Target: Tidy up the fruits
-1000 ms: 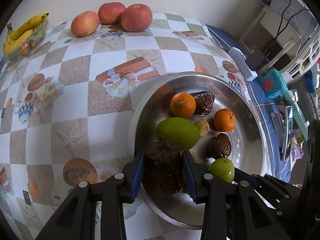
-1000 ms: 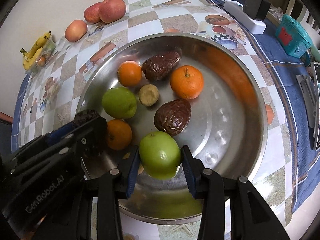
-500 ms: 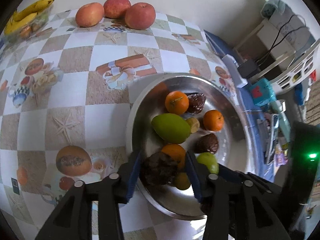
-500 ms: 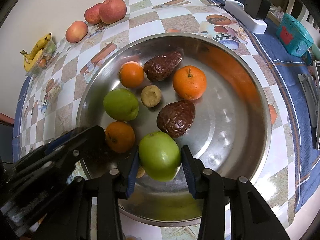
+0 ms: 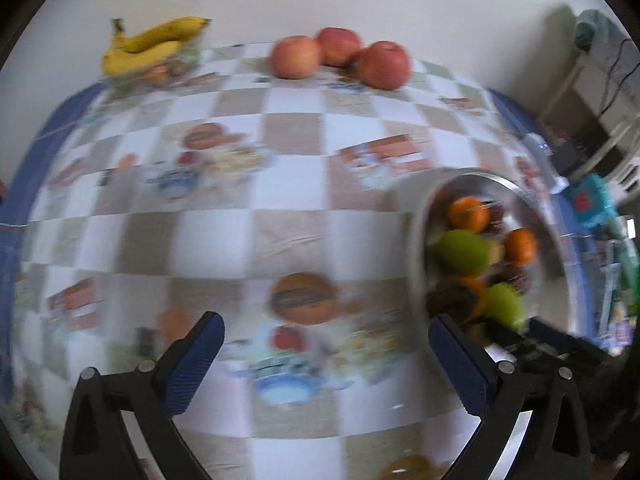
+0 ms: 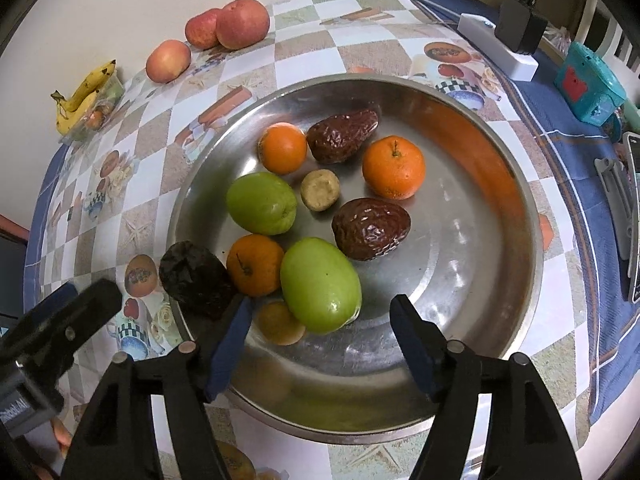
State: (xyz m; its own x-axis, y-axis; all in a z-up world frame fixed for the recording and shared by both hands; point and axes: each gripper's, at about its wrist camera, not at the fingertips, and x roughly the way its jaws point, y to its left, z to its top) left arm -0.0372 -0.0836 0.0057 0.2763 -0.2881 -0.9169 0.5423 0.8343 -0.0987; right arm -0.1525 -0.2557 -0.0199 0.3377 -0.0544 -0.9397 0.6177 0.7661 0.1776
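jaws of both grippers just opened; green fruit [image 6: 320, 290] seemingly free in bowl [image 6: 520, 208].

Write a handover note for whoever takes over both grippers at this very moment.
Left gripper: open, empty, over bare checkered tablecloth beside the steel bowl; jaws just opened.
Right gripper: just opened; the near green oval fruit lies free between its pads.
In the bowl: two green fruits, three oranges, three dark wrinkled fruits, one small tan one.
Left: three red apples and yellow bananas sit by the wall, possibly next.
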